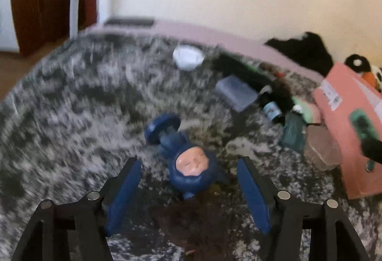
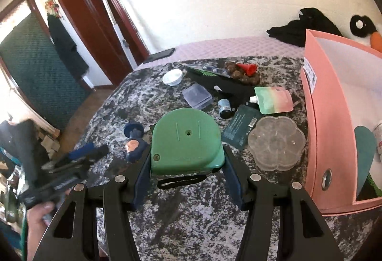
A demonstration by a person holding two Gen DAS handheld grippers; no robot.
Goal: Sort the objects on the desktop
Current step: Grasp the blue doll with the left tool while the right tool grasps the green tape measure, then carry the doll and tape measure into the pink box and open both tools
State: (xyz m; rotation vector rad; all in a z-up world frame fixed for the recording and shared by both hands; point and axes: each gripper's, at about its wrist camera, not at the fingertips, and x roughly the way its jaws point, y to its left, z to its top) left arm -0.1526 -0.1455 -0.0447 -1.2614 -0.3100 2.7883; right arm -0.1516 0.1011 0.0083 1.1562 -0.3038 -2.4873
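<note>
Still sitting mostly unsorted on the marbled table (image 2: 181, 220): judging by the spread, only an early part of the work seeming done. Standing open at the right edge, the pink box (image 2: 331, 132), already showing a teal thing and something white inside, hard to name. Being carried above the table, the green tape measure (image 2: 186, 141), pinched from both sides by the right gripper (image 2: 187, 172), probably heading to that box. Lying near the box and waiting: the clear flower-shaped tray (image 2: 277, 142), the dark green packet (image 2: 241, 126), the pastel pouch (image 2: 274, 99). Lying on its back on the table, the blue figurine (image 1: 188, 165), between the spread fingers of the left gripper (image 1: 191, 183), not touched by them. Resting farther back, the small white bowl (image 2: 172, 77).
</note>
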